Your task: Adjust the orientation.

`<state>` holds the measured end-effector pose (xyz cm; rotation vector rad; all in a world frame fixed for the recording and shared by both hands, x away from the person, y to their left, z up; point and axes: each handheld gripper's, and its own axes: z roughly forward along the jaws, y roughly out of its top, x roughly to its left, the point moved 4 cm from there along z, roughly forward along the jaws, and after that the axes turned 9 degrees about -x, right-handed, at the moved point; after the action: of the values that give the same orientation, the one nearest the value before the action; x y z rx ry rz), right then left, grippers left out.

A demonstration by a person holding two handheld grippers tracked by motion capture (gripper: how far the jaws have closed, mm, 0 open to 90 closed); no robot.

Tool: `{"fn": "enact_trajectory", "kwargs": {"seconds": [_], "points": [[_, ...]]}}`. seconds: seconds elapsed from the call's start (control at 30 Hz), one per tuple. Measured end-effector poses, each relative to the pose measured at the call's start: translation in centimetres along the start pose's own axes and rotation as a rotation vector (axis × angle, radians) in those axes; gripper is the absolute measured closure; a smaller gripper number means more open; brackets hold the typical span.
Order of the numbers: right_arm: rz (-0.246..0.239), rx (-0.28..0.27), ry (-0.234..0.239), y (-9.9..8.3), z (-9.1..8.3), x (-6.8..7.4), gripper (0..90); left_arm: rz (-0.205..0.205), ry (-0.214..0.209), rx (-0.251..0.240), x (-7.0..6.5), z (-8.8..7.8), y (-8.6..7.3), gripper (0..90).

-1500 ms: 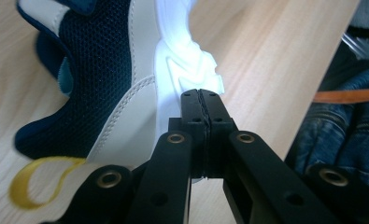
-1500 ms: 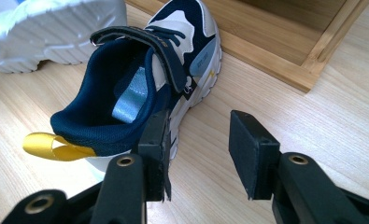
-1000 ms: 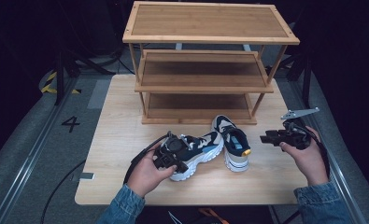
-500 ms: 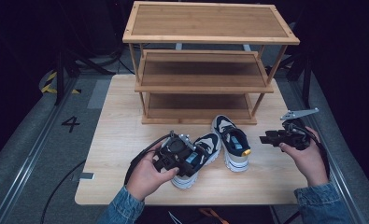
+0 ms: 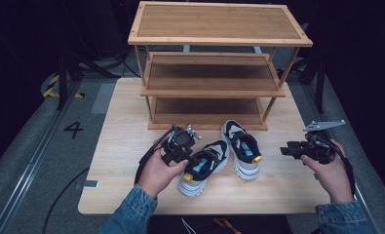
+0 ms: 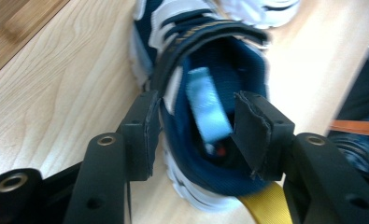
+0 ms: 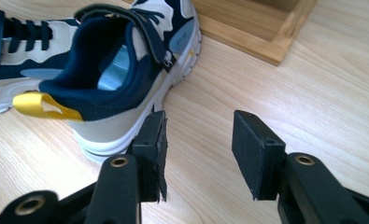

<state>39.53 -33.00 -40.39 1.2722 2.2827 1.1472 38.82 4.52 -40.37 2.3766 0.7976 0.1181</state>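
Observation:
Two navy, white and beige sneakers with yellow heel tabs stand on the wooden table point(image 5: 126, 122). The left sneaker point(image 5: 203, 166) points away and to the right, its heel toward me. My left gripper point(image 5: 192, 157) hovers at its collar; its jaws have just been opening and stand open. In the left gripper view the left gripper point(image 6: 196, 116) straddles the left sneaker's point(image 6: 205, 60) collar, one pad outside, one over the opening, neither pressing. The right sneaker point(image 5: 242, 147) stands beside it. My right gripper point(image 5: 283, 150) is open to its right. In the right gripper view the right gripper point(image 7: 198, 126) holds nothing beside the right sneaker point(image 7: 102, 74).
A three-tier wooden shoe rack point(image 5: 219, 22) stands at the back of the table, its lowest shelf point(image 5: 209, 109) just behind the sneakers. A corner of the rack's base point(image 7: 266, 32) lies ahead of the right gripper. Bare table lies left and right of the shoes.
The left gripper's jaws have opened and let go of the left sneaker, and the hand has lifted slightly. The sneaker has swung its heel toward me. The right hand stayed still.

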Motion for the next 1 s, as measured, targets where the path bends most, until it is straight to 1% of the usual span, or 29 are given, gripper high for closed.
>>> {"fn": "enact_trajectory", "kwargs": {"seconds": [0.03,0.07,0.1,0.13,0.17,0.23,0.27,0.3,0.33,0.37,0.4,0.43,0.47,0.57,0.6,0.63,0.67,0.77,0.8,0.83,0.87,0.93,1.0], "points": [[0.004,0.000,-0.003,-0.1,-0.1,-0.1,55.8,0.000,0.000,0.000,0.0,0.0,0.0,48.9],[0.007,0.001,-0.007,-0.3,-0.2,-0.2,55.7,-0.007,0.029,0.033,0.3,1.0,0.0,46.6],[0.009,0.001,-0.012,-0.5,-0.4,-0.2,55.5,-0.006,0.044,0.045,0.5,1.4,0.0,42.3],[0.011,0.001,-0.016,-0.6,-0.4,-0.3,55.3,0.003,0.062,0.063,0.7,1.9,-0.1,41.9],[0.012,0.003,-0.020,-0.7,-0.6,-0.3,55.1,0.006,0.072,0.069,0.8,2.3,-0.1,42.1],[0.015,0.005,-0.026,-0.9,-0.7,-0.4,54.9,0.005,0.069,0.072,1.0,2.9,-0.1,49.2],[0.015,0.005,-0.026,-0.9,-0.7,-0.4,54.9,0.005,0.069,0.072,1.0,2.9,-0.1,53.4],[0.020,0.007,-0.030,-1.2,-0.8,-0.5,54.9,0.011,0.049,0.067,1.0,3.2,0.0,58.4],[0.020,0.007,-0.030,-1.2,-0.8,-0.5,54.9,0.011,0.049,0.067,1.0,3.2,0.0,65.4],[0.018,0.006,-0.031,-1.3,-0.9,-0.6,54.9,0.004,0.029,0.061,0.9,3.2,0.1,67.8],[0.018,0.006,-0.031,-1.3,-0.9,-0.6,54.9,0.015,0.039,0.068,0.9,3.2,0.1,67.8],[0.019,0.008,-0.033,-1.4,-1.0,-0.6,54.9,0.022,0.052,0.068,0.9,3.2,0.2,69.7],[0.023,0.008,-0.035,-1.4,-1.0,-0.6,54.9,0.022,0.058,0.068,0.9,3.1,0.2,71.1],[0.017,0.005,-0.037,-1.5,-1.1,-0.5,54.9,-0.014,0.092,0.049,1.6,2.7,0.1,74.3],[0.016,0.003,-0.039,-1.5,-1.1,-0.5,54.9,-0.029,0.097,0.048,1.9,2.6,0.0,74.8],[0.016,0.002,-0.038,-1.4,-1.1,-0.5,54.9,-0.047,0.103,0.037,2.3,2.4,-0.2,75.0],[0.018,0.003,-0.039,-1.4,-1.1,-0.6,54.9,-0.060,0.110,0.032,2.7,2.2,-0.3,75.0],[0.015,0.004,-0.034,-1.3,-0.9,-0.5,54.9,-0.107,0.150,0.023,3.9,1.6,-0.9,75.0],[0.017,0.005,-0.032,-1.3,-0.8,-0.5,54.9,-0.136,0.164,0.015,4.4,1.5,-1.2,74.9],[0.014,0.006,-0.028,-1.2,-0.7,-0.4,54.9,-0.142,0.170,0.007,4.8,1.4,-1.4,74.9],[0.011,0.007,-0.027,-1.2,-0.6,-0.4,54.9,-0.160,0.182,0.001,5.2,1.3,-1.7,74.9],[0.007,0.009,-0.022,-1.1,-0.4,-0.3,54.7,-0.174,0.187,-0.011,5.6,1.1,-1.9,74.8],[0.005,0.012,-0.018,-1.1,-0.2,-0.3,54.7,-0.187,0.180,-0.002,5.6,1.1,-2.0,72.5]]}}
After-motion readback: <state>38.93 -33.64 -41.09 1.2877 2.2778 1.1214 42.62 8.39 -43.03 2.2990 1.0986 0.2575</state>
